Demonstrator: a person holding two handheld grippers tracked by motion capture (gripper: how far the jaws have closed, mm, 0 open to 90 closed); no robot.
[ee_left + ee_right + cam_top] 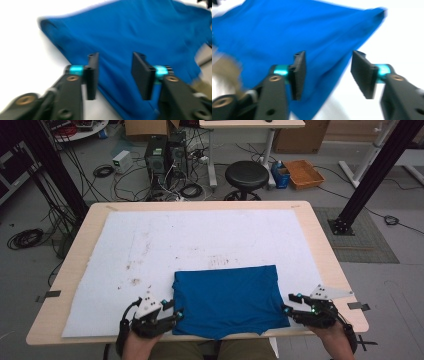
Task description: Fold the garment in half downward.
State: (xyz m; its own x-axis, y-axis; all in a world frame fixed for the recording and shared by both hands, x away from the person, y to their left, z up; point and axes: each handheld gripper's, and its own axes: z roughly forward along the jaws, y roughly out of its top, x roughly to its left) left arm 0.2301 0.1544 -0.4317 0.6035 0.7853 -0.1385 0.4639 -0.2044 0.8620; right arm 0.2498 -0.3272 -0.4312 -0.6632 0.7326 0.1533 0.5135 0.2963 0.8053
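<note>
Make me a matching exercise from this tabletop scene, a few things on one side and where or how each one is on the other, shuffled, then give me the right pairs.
Things:
1. blue cloth
2. left gripper
3. right gripper
4. black stool

Places or states:
A. on the floor beyond the far edge of the table
B. jaws open, at the cloth's left edge
C. lying folded on the white sheet, hanging a little over the near edge
D. jaws open, at the cloth's right edge

Pairs: 1-C, 2-B, 3-D, 4-A
</note>
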